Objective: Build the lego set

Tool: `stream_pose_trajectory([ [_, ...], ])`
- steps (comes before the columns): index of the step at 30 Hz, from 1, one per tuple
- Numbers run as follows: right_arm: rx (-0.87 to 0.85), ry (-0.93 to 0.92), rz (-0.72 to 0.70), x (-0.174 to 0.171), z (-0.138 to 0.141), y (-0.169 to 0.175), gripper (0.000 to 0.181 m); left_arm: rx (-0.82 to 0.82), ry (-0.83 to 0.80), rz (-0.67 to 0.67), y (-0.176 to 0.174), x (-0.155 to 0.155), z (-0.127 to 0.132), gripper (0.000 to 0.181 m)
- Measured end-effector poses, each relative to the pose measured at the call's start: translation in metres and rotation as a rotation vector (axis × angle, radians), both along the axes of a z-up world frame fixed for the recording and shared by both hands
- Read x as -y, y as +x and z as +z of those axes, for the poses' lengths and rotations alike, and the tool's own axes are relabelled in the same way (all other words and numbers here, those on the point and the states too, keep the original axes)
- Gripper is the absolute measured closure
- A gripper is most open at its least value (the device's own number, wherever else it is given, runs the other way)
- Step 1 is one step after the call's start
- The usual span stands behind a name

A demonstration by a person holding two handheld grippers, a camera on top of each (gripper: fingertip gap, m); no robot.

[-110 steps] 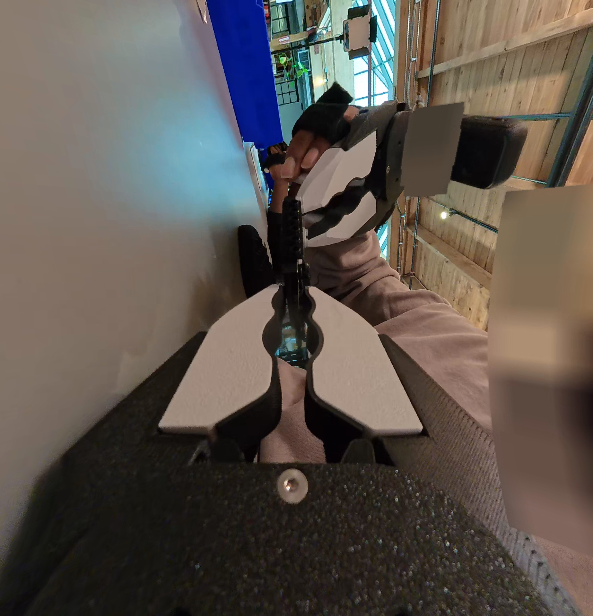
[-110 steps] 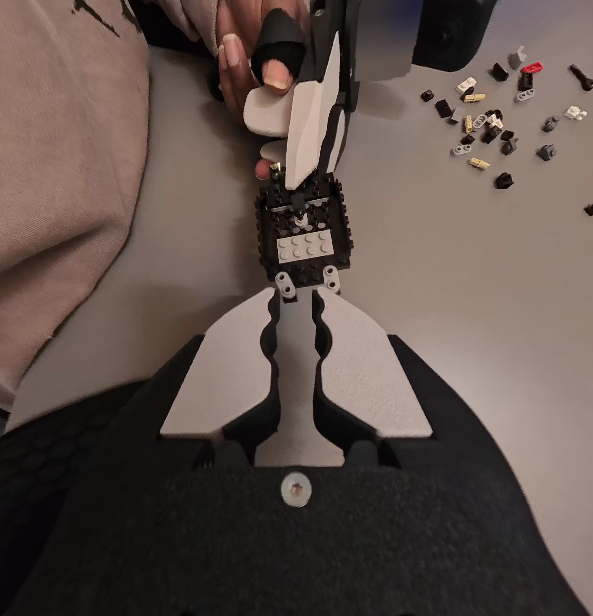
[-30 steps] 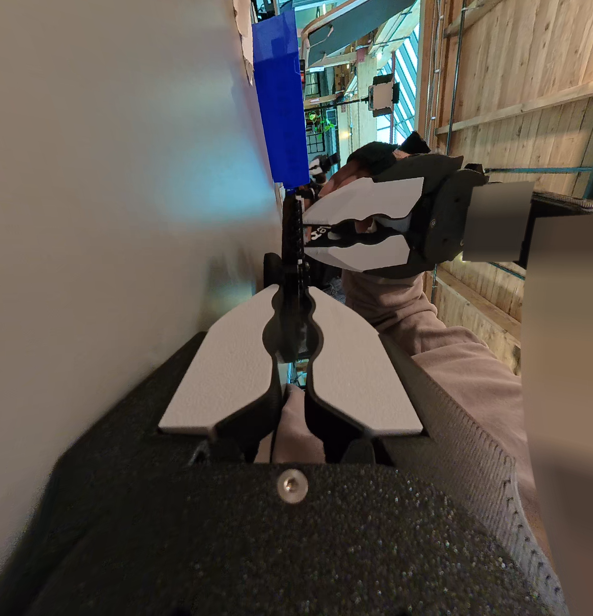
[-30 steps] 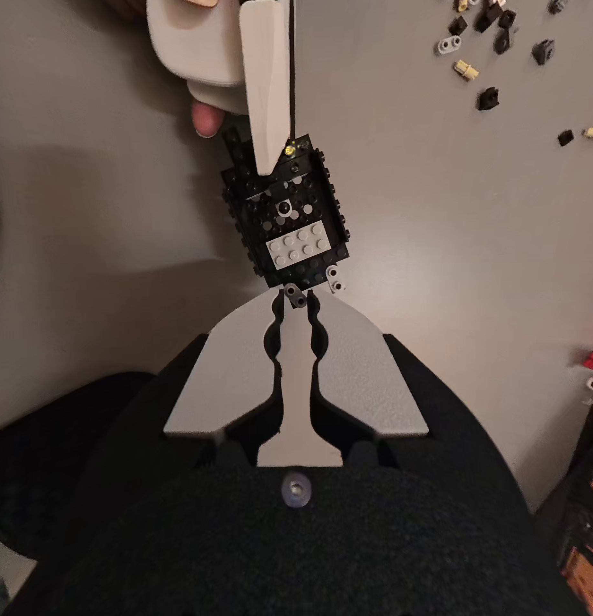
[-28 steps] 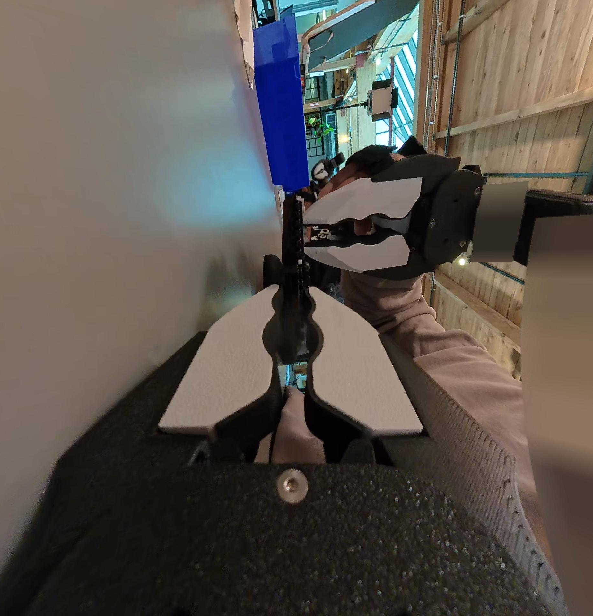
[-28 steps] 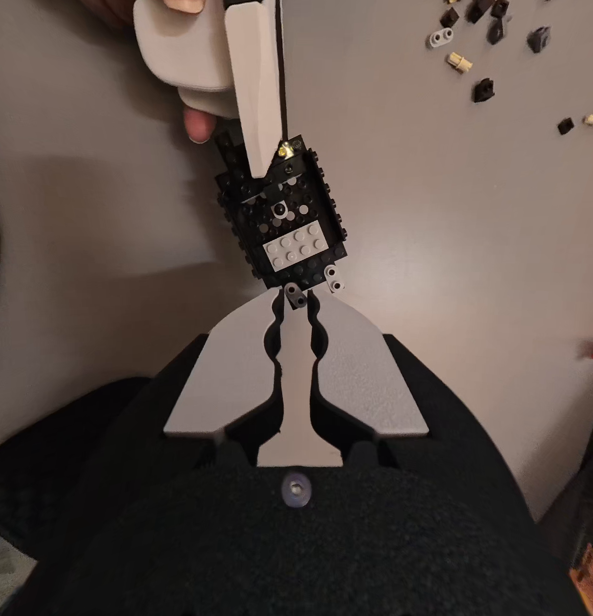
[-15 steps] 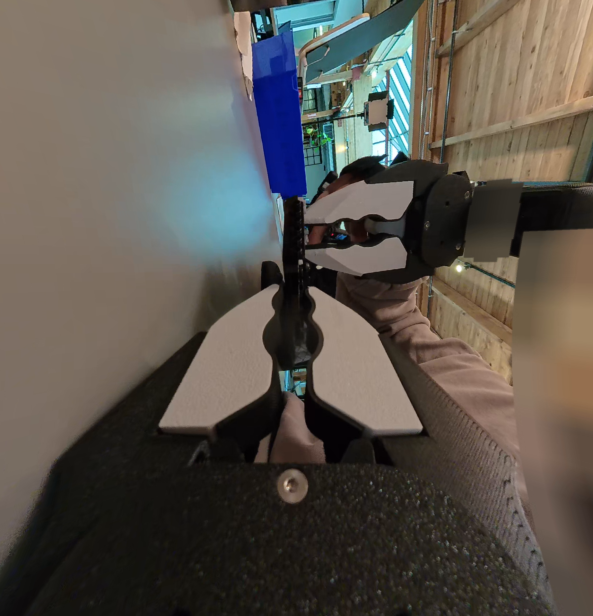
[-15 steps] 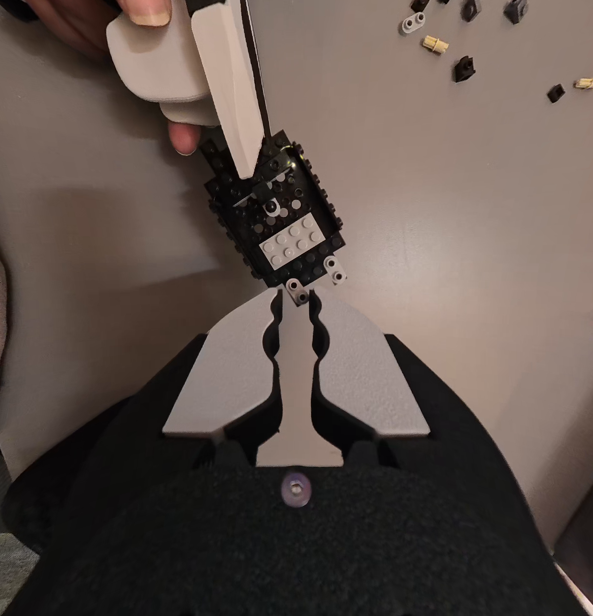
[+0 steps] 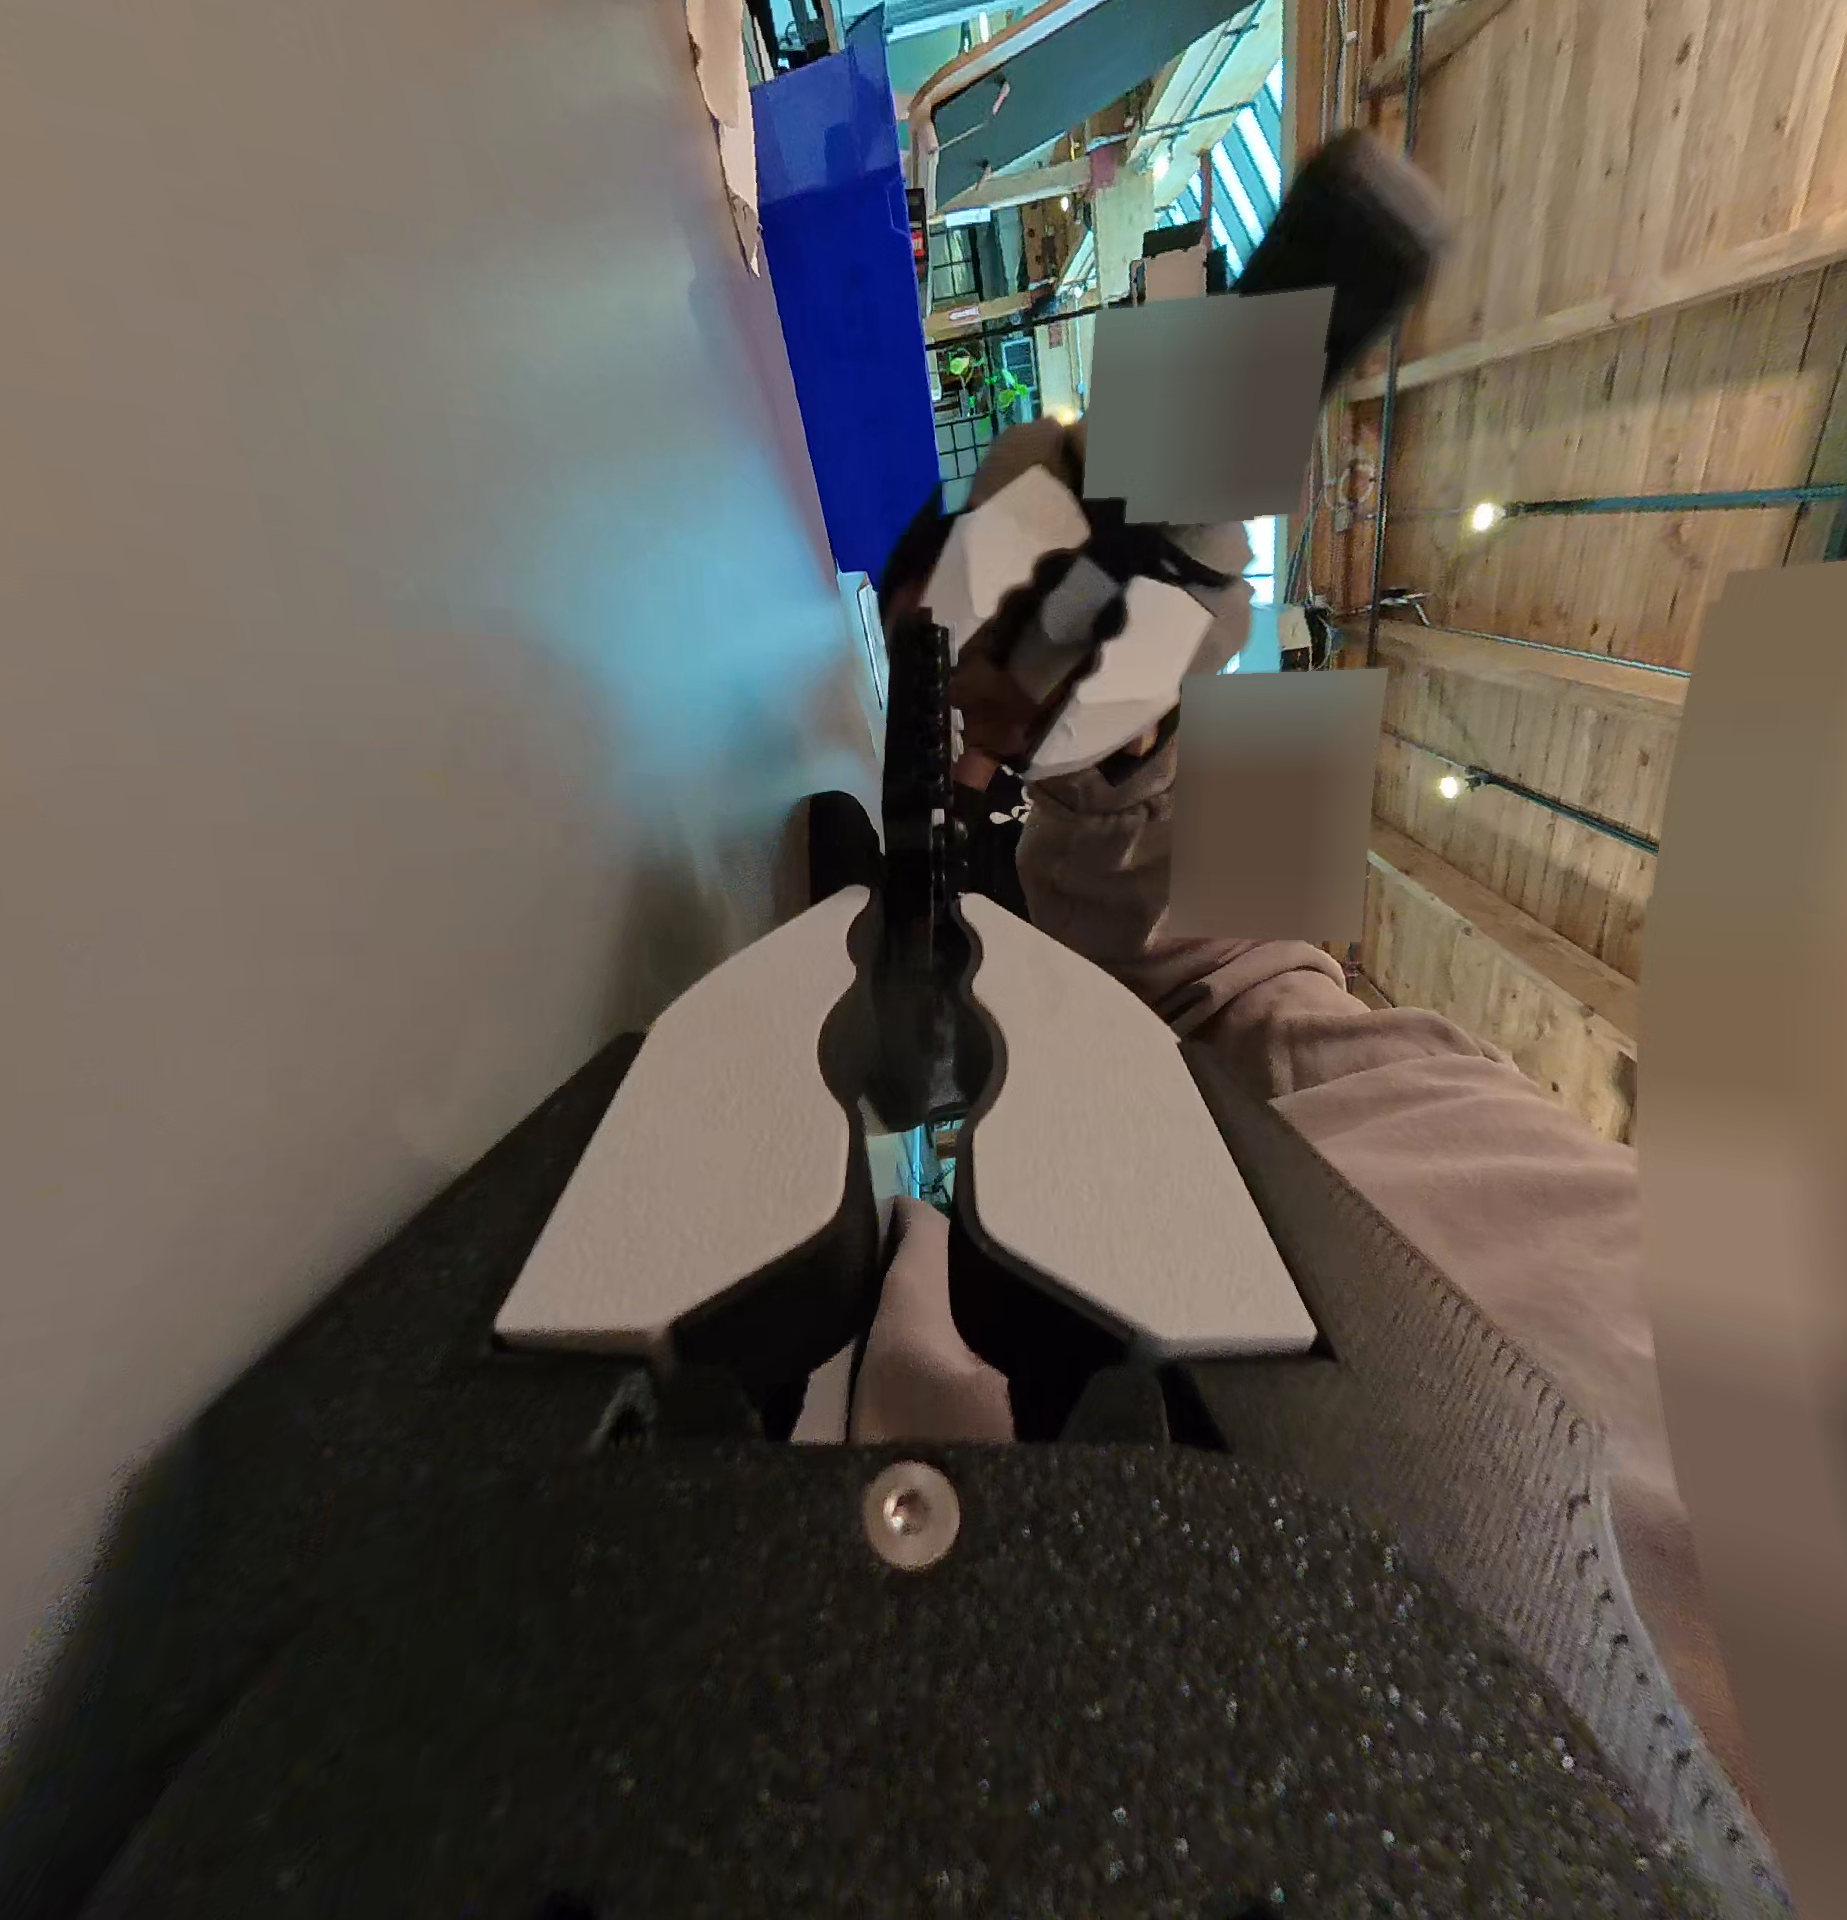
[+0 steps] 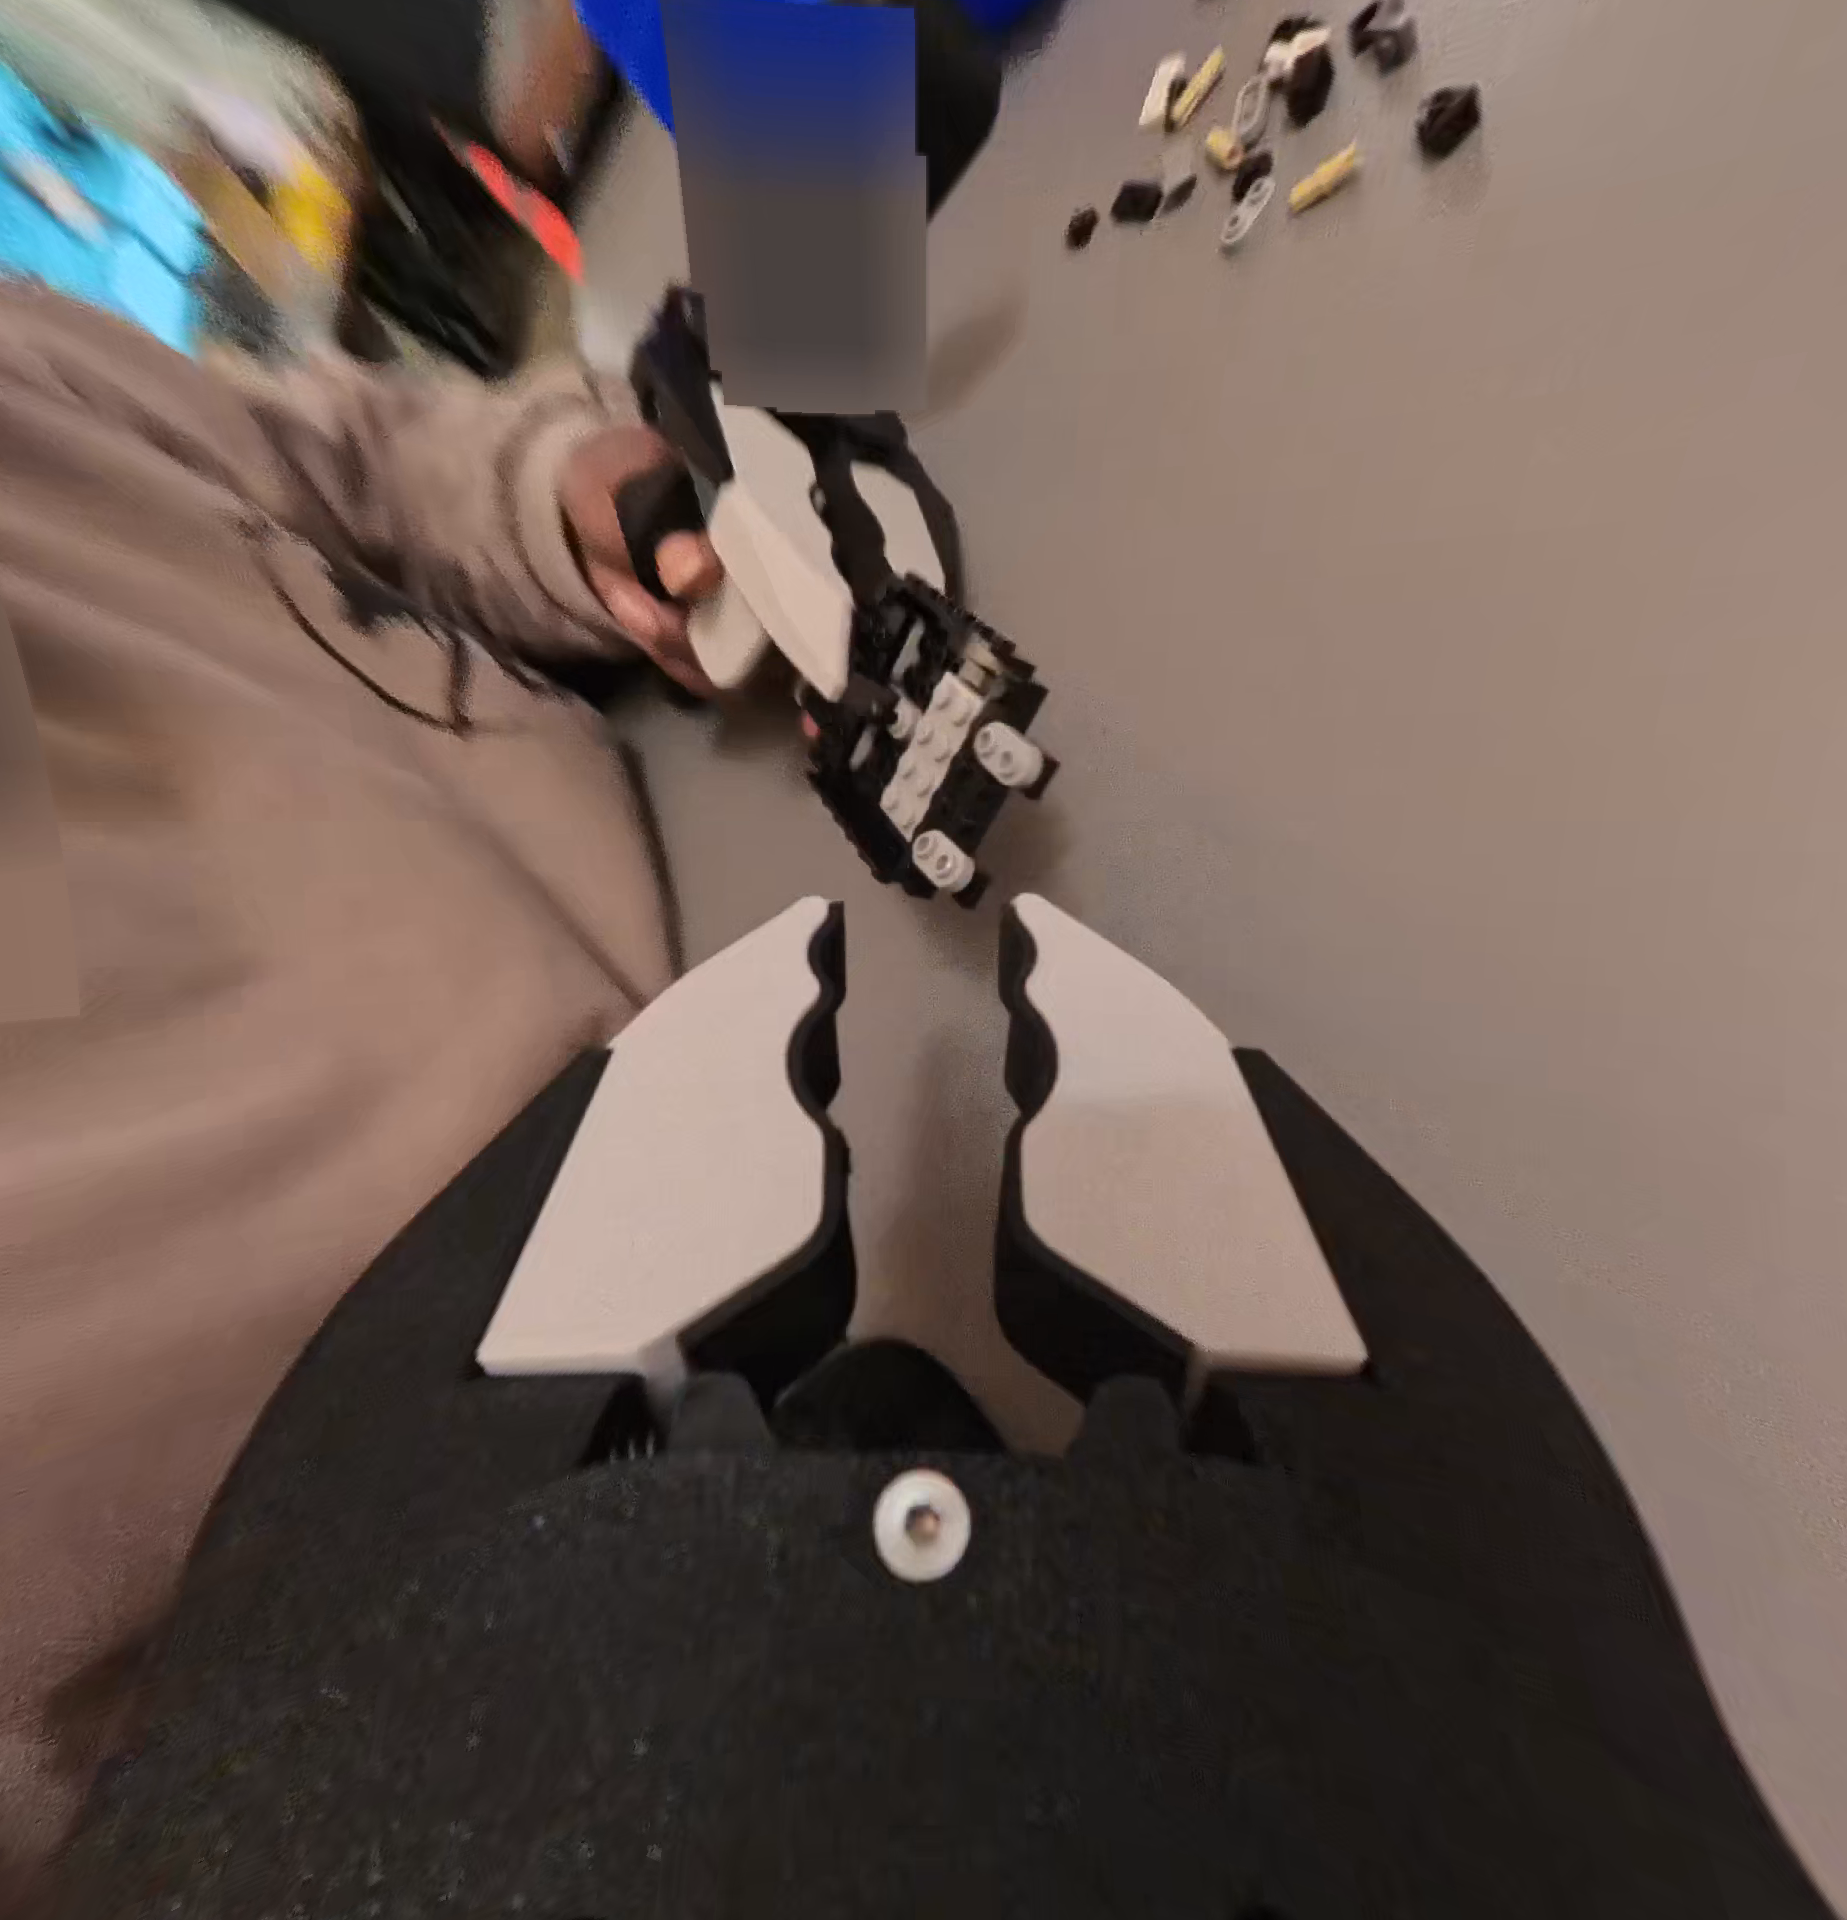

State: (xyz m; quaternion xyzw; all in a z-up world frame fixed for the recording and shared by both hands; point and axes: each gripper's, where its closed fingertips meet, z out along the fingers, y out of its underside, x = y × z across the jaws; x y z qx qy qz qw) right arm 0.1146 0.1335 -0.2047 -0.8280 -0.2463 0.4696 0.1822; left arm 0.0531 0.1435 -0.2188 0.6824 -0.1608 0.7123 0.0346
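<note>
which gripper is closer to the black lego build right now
Left. The left gripper is shut on the black lego build, holding it by its edge. The right gripper is open just short of it, not touching.

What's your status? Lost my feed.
Left gripper shut on lego assembly. Right gripper open, empty, just short of it. Loose pieces far off.

In the right wrist view the person's sleeve (image 10: 275, 644) and the colourful objects (image 10: 119, 208) at the upper left were smeared by motion blur, and the loose lego pieces (image 10: 1262, 135) at the top right were too small to tell apart, some cut by the top edge. In the left wrist view the black lego assembly (image 9: 924, 831) showed only edge-on, its lower end hidden between the left gripper (image 9: 914, 904) fingers, while the right gripper (image 9: 1054, 634) beyond it was blurred
</note>
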Motion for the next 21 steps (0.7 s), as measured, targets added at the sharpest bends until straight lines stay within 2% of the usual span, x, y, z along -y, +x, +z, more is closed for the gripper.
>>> stream_pose_trajectory([
  [3,-0.202,-0.146,-0.111,0.001,-0.006,0.000,0.150,0.000,0.019,-0.013,0.001,0.003,0.000,0.172],
  [8,-0.316,-0.238,-0.120,0.003,-0.009,-0.013,0.151,-0.011,0.051,-0.025,0.002,0.005,-0.002,0.172],
  [16,-0.317,-0.238,-0.091,0.002,-0.010,-0.020,0.169,-0.006,0.062,-0.024,0.001,0.005,0.000,0.172],
  [21,-0.339,-0.181,-0.097,0.003,-0.008,-0.021,0.169,0.013,0.088,0.009,0.000,0.001,0.005,0.172],
])
